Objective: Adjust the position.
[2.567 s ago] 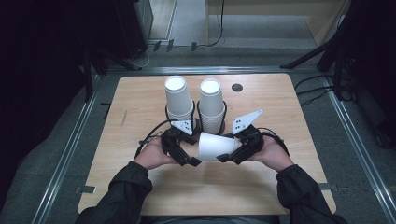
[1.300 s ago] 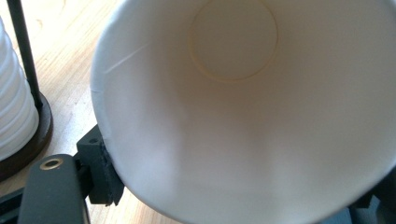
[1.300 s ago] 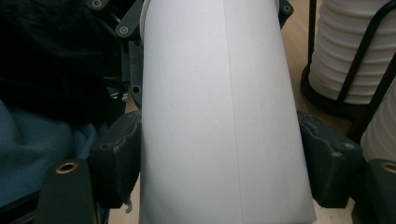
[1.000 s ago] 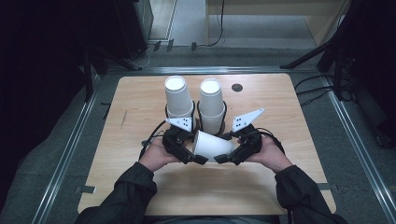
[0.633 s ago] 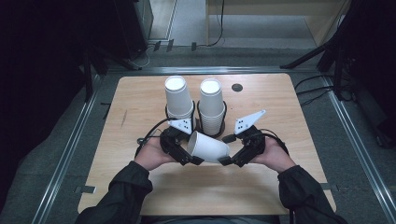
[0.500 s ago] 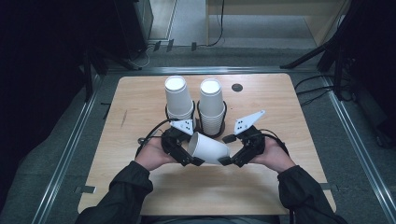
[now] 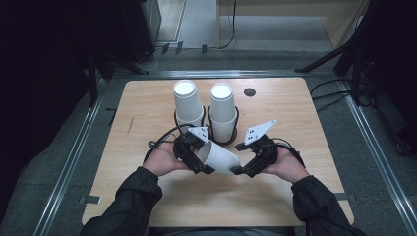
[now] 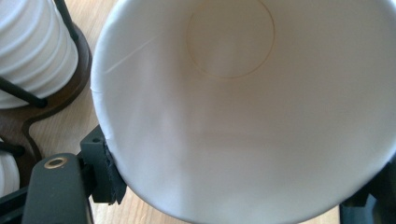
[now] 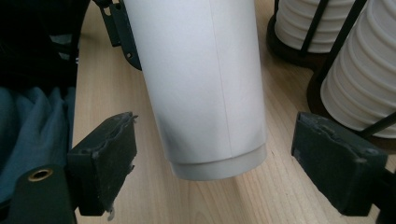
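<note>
A white paper cup point(image 7: 220, 157) lay tilted on its side just above the near middle of the wooden bench point(image 7: 147, 103), its wide mouth clamped between the pads of the left claw point(image 7: 204, 160), whose jaws stood wide around the rim; the cup's narrow base pointed right, sitting between the spread jaws of the right claw point(image 9: 229, 168), which gaped open with both pads clear of the paper; just beyond the hands, two stacks of upturned paper cups point(image 7: 222, 110) stood side by side in dark wire holders point(image 7: 231, 135) toward the far middle.
</note>
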{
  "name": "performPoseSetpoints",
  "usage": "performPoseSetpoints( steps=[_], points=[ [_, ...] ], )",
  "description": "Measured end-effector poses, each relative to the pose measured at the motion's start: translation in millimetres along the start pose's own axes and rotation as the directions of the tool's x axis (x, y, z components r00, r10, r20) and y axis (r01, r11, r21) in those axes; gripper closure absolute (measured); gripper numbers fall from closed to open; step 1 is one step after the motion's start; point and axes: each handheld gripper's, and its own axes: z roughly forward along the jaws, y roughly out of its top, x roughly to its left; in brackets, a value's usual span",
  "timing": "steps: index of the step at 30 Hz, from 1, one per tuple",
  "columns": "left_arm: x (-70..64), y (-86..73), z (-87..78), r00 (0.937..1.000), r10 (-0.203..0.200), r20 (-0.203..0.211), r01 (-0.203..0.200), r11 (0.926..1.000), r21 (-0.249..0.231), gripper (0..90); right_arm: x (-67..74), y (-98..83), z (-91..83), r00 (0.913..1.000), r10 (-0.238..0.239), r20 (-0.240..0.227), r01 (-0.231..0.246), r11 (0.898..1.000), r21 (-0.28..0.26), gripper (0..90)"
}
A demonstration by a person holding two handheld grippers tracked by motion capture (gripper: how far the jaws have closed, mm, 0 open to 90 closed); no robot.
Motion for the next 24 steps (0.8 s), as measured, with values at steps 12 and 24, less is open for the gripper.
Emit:
performPoseSetpoints(
  steps=[12, 24],
  points=[
    [-4.5, 10.4, 11.3, 0.9996, 0.007, 0.026, -0.009, 0.9976, 0.069, 17.6, 5.6, -1.5, 28.1, 0.9982, -0.053, -0.027, 0.055, 0.995, 0.079, 14.6],
    [-5.6, 11.5, 18.0, 0.9998, 0.015, 0.012, -0.016, 0.9949, 0.099, 16.0, 2.4, 1.5, 43.0, 0.9972, -0.048, -0.058, 0.053, 0.994, 0.091, 21.3]
  ],
)
